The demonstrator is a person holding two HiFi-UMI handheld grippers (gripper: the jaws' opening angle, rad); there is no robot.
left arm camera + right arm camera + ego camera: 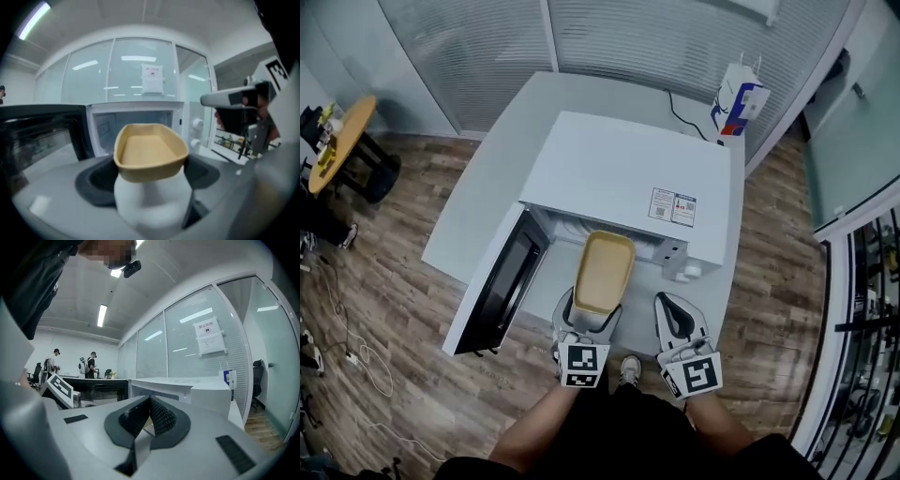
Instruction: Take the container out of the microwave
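Left gripper [588,323]: jaws spread wide and pinching the near end of the tan container [604,270], one pad on each side wall. The container is empty and held about level, long axis pointing into the oven. Gripping the short end makes sense, since it keeps the tool body outside the cavity.

Right gripper [675,317]: jaws pressed together with nothing in them, parked just right of the container and clear of it (looks like a spare hand, not a support).

The container is in the air in front of the open microwave [619,173]. Its far end is at the mouth or just outside it; I can't tell which from here.

Clearances: the door [502,286] is swung fully open on the left and sticks out toward the person, so that side is walled off. The control knobs [689,272] are on the right of the opening, near the right gripper. The bare table [487,178] in front of the oven is only a narrow strip. Most open room is straight back toward the person. My guess is the extraction is nearly done and what's left is finding a set-down spot.
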